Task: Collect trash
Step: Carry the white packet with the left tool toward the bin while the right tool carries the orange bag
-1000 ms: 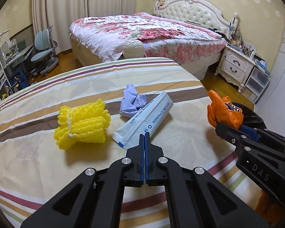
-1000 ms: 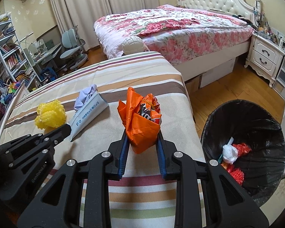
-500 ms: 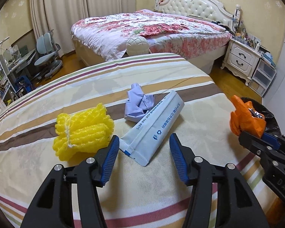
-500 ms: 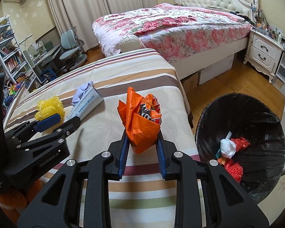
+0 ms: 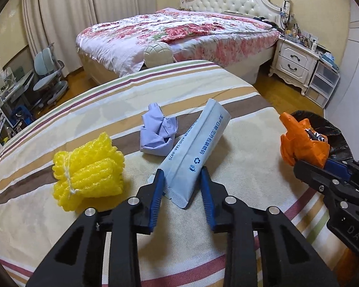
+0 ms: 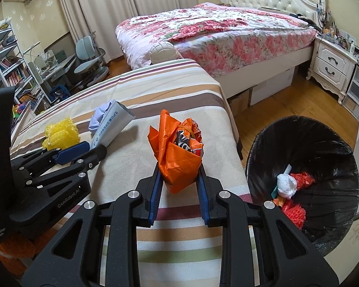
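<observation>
The pale blue packet [image 5: 195, 151] between the left claw [image 5: 182, 186] jaws bore "400-166-8875" and a recycling sign; that claw's body read "GenRobot.AI".

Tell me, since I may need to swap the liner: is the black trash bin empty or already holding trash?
Holding trash. The black trash bin has a white wad and red netting at its bottom.

Striped table [image 5: 227, 91] mid-frame: yellow foam net [image 5: 88, 174] left, purple wad [image 5: 156, 134] touching pale blue packet [image 5: 198, 148] centre.
</observation>
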